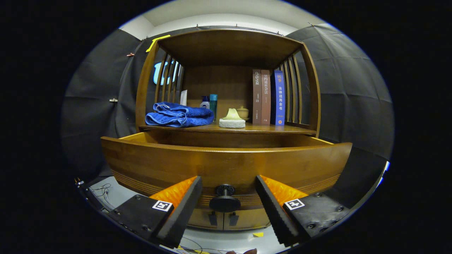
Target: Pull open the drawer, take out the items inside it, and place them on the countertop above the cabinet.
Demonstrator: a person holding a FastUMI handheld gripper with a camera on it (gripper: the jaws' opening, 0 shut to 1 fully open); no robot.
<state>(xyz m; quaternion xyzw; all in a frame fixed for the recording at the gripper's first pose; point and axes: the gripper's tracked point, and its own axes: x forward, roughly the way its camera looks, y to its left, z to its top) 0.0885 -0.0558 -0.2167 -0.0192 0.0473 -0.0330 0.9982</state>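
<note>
A wooden cabinet's drawer stands pulled out toward me; its inside is hidden behind the tall front panel. A dark round knob sticks out of the drawer front, low in the middle. My gripper is open, one finger on each side of the knob, neither touching it. Above the drawer runs the countertop, holding a folded blue towel on the left and a pale sponge-like block in the middle.
On the countertop stand three upright books at the right, two small bottles and a small lidded jar at the back. Slatted wooden sides and a roof enclose the shelf. Cables lie on the floor at the left.
</note>
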